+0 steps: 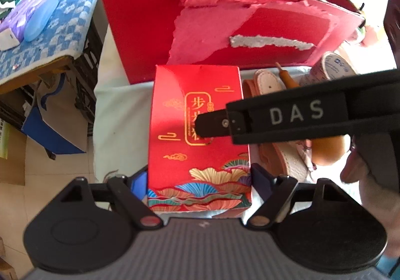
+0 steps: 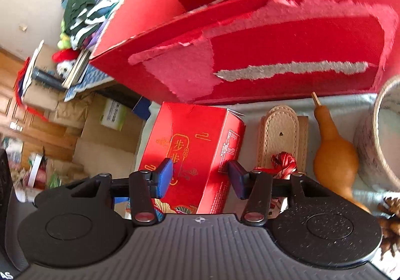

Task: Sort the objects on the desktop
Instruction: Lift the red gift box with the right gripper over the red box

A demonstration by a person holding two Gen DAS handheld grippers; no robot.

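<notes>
both blue pads of the left gripper (image 1: pixel 198 180) press the two sides of the red gift box (image 1: pixel 197 135), so it is clamped on that carton near the front edge of the pale table (image 1: pixel 120 115). the box is glossy card, a tall rectangle printed with gold clouds, gold characters and fan-shaped hills in teal and orange. across it from the right lies the black arm of the right gripper (image 1: pixel 287 117), lettered "das", its tip over the gold label and blocking part of the things beyond. just right of the box sit a beige stitched leather piece (image 1: pixel 270 85) and a smooth orange-brown gourd (image 1: pixel 327 152), half hidden under that arm. behind them stands a big red cardboard box (image 1: pixel 225 37) with its paper skin torn away in pink and grey strips. a blue checked cloth (image 1: pixel 62 20) covers a side stand off the table's left edge.

from the right wrist, the right gripper (image 2: pixel 200 175) has its fingers spread apart, one blue pad (image 2: pixel 165 175) over the front face of the gift box (image 2: pixel 190 150), the other beside its right side; whether either touches it i cannot tell. right of the box lie the leather piece (image 2: pixel 282 135) with a red tassel (image 2: pixel 285 160), then the pear-shaped gourd (image 2: pixel 335 155) with a short stem, then a pale round tub (image 2: pixel 370 155) at the table's right edge and a spiky pinecone (image 2: pixel 390 220). the torn red cardboard box (image 2: pixel 275 55) fills the back.
</notes>
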